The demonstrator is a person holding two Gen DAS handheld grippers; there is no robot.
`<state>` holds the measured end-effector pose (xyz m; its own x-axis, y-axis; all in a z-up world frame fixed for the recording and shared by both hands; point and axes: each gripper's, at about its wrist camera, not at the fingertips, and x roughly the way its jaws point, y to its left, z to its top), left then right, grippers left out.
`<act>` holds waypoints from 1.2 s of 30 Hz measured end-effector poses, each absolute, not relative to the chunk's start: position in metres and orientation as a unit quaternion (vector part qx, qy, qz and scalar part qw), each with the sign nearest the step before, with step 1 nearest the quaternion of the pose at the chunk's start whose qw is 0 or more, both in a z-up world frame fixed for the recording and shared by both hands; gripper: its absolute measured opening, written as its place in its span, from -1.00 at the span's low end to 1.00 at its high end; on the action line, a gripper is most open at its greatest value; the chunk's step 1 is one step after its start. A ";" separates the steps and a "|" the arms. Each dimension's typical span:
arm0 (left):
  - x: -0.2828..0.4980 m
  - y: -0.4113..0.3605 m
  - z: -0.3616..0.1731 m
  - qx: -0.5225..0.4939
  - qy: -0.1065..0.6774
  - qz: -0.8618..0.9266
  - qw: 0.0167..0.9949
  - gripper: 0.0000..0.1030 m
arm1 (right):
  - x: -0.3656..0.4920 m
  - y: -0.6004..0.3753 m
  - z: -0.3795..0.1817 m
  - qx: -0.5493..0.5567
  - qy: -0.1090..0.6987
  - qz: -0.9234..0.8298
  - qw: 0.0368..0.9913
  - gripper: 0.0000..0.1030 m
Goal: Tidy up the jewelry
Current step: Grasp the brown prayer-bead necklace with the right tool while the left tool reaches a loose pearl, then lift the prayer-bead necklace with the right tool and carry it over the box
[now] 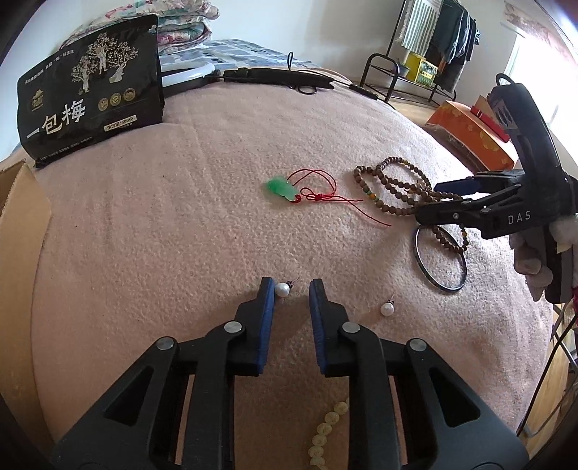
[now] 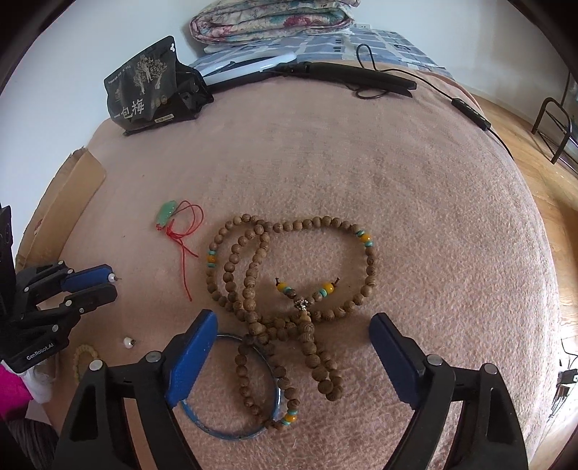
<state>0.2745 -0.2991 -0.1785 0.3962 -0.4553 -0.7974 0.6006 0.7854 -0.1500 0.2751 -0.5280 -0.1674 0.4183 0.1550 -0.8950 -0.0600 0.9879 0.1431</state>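
Pink fleece blanket (image 1: 180, 217): covers the whole work surface, with all the jewelry lying loose on it.

Left gripper (image 1: 292, 283): set narrow at lower centre of the left wrist view. Has a pearl earring (image 1: 283, 289) between the pads, touching one blue pad, clear of the other; not clamped.

Second pearl earring (image 1: 386, 310): lies apart, lower right of the first.

Pale yellow bead bracelet (image 1: 325, 430): partly hidden under the left gripper's body at the bottom edge.

Green jade pendant (image 1: 280, 188) on red cord (image 1: 318, 188): sits mid-frame, with the cord tail trailing toward the wooden beads.

Right gripper (image 2: 292, 321): spread wide, holding nothing, straddling the near end of the wooden bead string (image 2: 314, 361) at lower centre of the right wrist view.

Bangle (image 1: 444, 289): crossed by loops of the bead string, and partly covered by one right pad in the right wrist view.

Black snack pouch (image 1: 90, 97): stands upper left at the blanket's far edge.

Cardboard (image 1: 18, 217): at the left edge.

Long black corded device (image 2: 361, 74): lies along the far edge.

Folded quilts (image 2: 271, 21): top of frame.

Orange box (image 1: 466, 133) and clothes rack (image 1: 433, 36): upper right, off the blanket.
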 end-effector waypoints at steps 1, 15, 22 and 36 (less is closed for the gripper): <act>0.275 -0.300 -0.179 0.082 0.449 -0.317 0.831 -0.70 | 0.276 -0.527 -0.168 0.042 0.536 0.064 0.841 0.67; 0.271 -0.301 -0.181 0.088 0.441 -0.314 0.836 -0.84 | 0.283 -0.504 -0.172 -0.032 0.546 0.050 0.836 0.01; 0.269 -0.300 -0.178 0.086 0.438 -0.310 0.840 -0.85 | 0.282 -0.505 -0.170 -0.015 0.542 0.056 0.838 -0.56; 0.260 -0.288 -0.156 0.071 0.421 -0.305 0.851 -0.85 | 0.271 -0.517 -0.142 0.031 0.509 0.054 0.858 -0.76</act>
<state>0.2603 -0.2879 -0.1562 0.4587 -0.4599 -0.7603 0.5788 0.8039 -0.1370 0.2710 -0.5167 -0.1423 0.4759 0.1237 -0.8708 -0.0614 0.9923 0.1075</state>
